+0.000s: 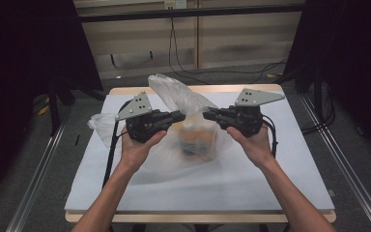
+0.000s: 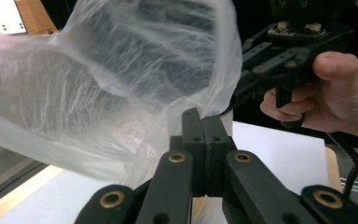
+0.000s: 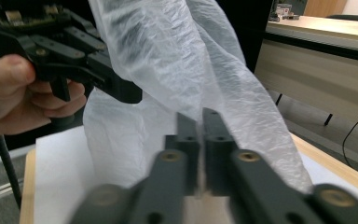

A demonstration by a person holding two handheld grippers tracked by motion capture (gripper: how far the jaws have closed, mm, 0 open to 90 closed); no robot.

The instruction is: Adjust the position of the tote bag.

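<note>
Overhead, the person's two hands are holding a gripper each above the middle of the table (image 1: 290,159), which is lying under a white sheet with a wooden edge showing round it. A thin clear plastic bag (image 1: 181,99) is standing on that sheet between the grippers, with its upper film rising toward the far edge and slack film spreading to the left and toward the person. Inside the bag a container with an orange label (image 1: 195,140) is sitting low, just below the gripper tips; the label is too blurred for any writing or brand to be read. The left gripper (image 1: 178,116) is pointing right and the right gripper (image 1: 207,115) is pointing left, their tips near one another at the bag's neck. In the left gripper view the left gripper (image 2: 204,122) is showing its jaws pressed together, with the bag's film (image 2: 121,84) hanging right at their tips, apparently pinched there. In the right gripper view the right gripper (image 3: 200,122) is showing its jaws drawn almost together with a thin slit between them, and the film (image 3: 177,60) is running down into that slit, so it seems to be gripping the bag too. No readable lettering is showing on the grippers or the grey plates (image 1: 136,106).
</note>
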